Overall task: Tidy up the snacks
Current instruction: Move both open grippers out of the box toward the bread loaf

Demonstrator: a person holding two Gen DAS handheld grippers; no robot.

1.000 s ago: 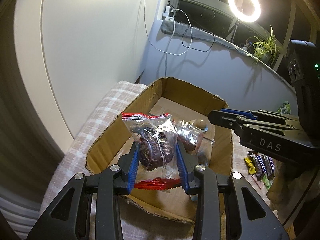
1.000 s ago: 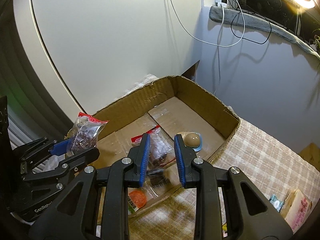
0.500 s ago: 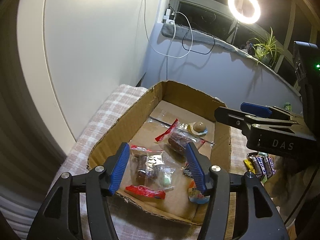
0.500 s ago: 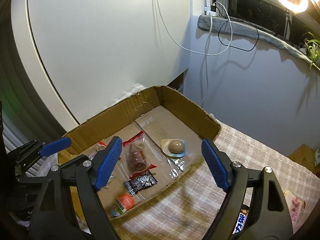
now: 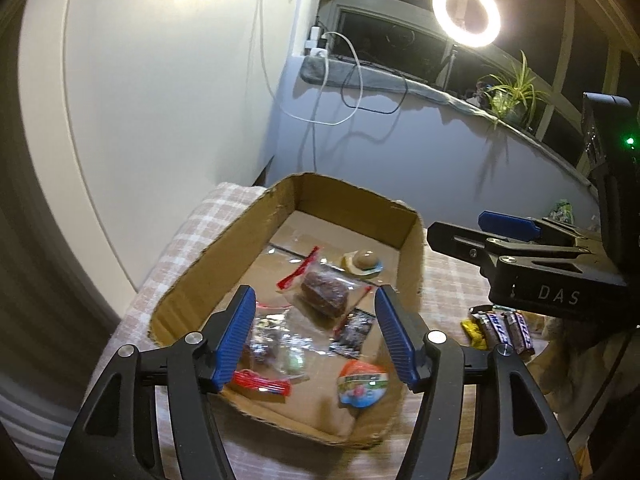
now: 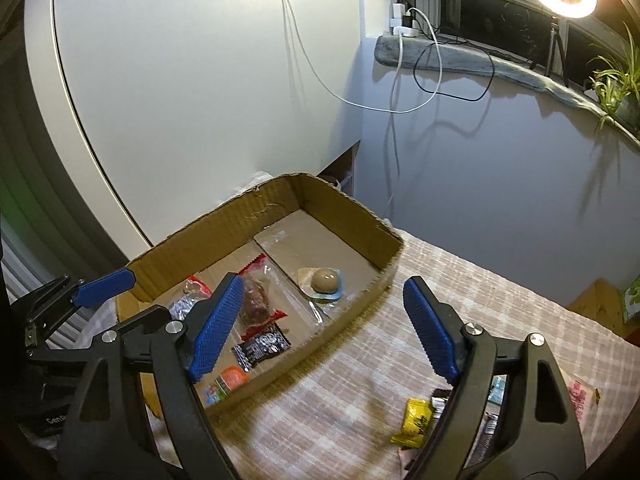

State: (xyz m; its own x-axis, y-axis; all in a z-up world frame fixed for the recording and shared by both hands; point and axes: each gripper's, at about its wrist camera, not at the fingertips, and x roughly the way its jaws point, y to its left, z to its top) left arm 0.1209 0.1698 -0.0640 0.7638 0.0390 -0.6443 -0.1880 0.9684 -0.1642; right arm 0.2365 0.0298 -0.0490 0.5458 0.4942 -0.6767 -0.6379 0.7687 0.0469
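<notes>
A shallow cardboard box [image 5: 412, 248] [image 6: 352, 208] sits on a checked tablecloth. It holds several snacks: a clear bag with red edges [image 5: 272, 356], a brown cake in a clear wrapper [image 5: 324, 290] [image 6: 256, 304], a dark sachet [image 5: 354, 332] [image 6: 262, 346], an orange-topped cup [image 5: 362, 384] [image 6: 230, 380] and a brown egg pack [image 5: 366, 260] [image 6: 324, 280]. My left gripper [image 5: 316, 336] is open and empty above the box's near end. My right gripper [image 6: 324, 328] is open and empty over the box's right wall; it also shows in the left wrist view [image 5: 508, 220].
Chocolate bars [image 5: 502, 330] and a yellow sachet [image 6: 416, 420] lie on the cloth right of the box. A pink packet [image 6: 582, 400] lies at the far right. White wall and door panel stand behind. Cables hang from the windowsill; a ring light and a plant stand there.
My left gripper opened and let the clear red-edged bag drop into the box. My right gripper opened wide too. Both pulled back and up from the box.
</notes>
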